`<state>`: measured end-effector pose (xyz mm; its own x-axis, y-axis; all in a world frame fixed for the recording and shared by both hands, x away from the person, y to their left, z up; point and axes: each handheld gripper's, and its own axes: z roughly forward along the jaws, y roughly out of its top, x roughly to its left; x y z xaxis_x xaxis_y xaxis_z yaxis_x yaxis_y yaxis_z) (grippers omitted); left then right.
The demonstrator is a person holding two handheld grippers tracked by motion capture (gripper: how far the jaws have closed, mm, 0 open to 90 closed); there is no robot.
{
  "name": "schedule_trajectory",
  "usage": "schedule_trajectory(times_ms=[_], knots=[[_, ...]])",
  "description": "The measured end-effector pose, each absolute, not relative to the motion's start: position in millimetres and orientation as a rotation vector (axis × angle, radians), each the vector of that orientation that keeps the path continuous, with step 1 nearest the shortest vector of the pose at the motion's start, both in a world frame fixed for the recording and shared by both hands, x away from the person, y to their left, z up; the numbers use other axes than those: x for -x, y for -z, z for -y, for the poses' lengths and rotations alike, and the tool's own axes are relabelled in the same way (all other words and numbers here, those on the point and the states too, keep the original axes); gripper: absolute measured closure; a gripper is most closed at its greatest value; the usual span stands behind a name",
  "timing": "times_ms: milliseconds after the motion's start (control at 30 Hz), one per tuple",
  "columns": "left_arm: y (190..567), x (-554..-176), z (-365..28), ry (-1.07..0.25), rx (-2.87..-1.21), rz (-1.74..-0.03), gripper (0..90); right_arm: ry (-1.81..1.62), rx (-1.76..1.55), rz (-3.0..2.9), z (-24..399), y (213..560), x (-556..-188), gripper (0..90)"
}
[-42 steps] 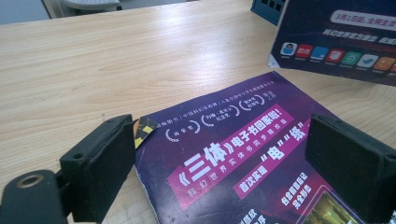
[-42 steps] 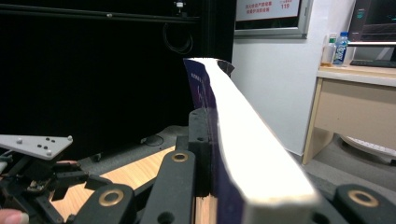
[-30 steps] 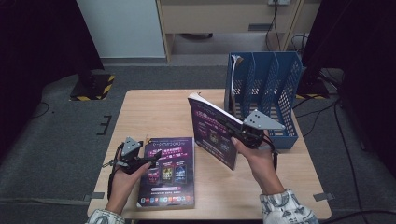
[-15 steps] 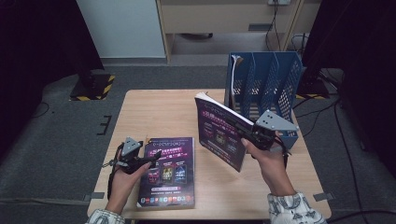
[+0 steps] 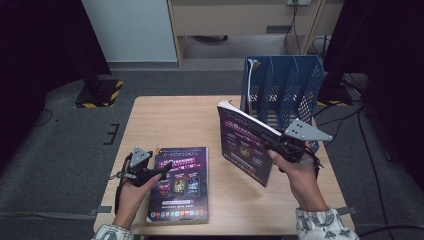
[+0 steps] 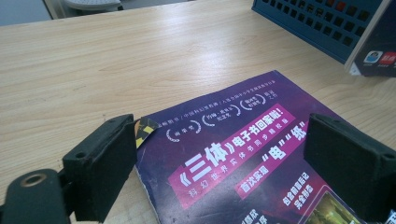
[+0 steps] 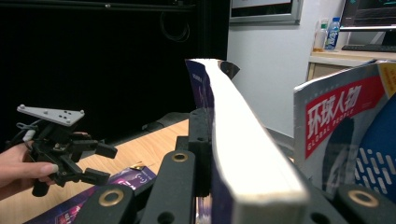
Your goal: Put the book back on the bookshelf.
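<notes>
Grey carpet surrounded a pale wooden desk (image 5: pixel 170 120), with a white cabinet and a beige unit behind it and dark curtains at both sides. On the desk's far right stood a blue perforated plastic file rack (image 5: pixel 292 85) with upright dividers; a magazine with a red title band (image 7: pixel 343 116) leaned in its leftmost slot.

The right gripper (image 5: pixel 280 142) held a thick purple-covered paperback book (image 5: pixel 245 145) raised above the desk, its jaws clamped on the book's edge. The book stood on edge and tilted, its cover facing the person's left, its long axis running from the near lower corner by the hand up and away toward the rack. In the right gripper view its white page block (image 7: pixel 243 140) ran straight away from the camera. The rack stood just behind the book, directly beyond its far end, with the magazine already in the nearest slot.

A second purple book with a pink title panel (image 5: pixel 180 182) lay flat near the desk's front edge, its long axis running front to back. The left gripper (image 5: pixel 157 170) rested over its near-left part with jaws spread wide, one pad (image 6: pixel 100 163) off the cover's left edge, the other above the cover, gripping nothing.
</notes>
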<state>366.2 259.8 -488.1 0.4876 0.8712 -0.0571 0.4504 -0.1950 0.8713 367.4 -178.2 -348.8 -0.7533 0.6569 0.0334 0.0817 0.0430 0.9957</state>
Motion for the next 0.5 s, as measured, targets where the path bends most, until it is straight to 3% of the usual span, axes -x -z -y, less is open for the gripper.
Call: schedule_trajectory(times_ms=[500], knots=[[488.9, -367.3, -259.6, -0.58, -1.827, -1.111, 9.5, -1.742, -0.766, -1.882, 190.4, 331.4, -361.4, 82.4]])
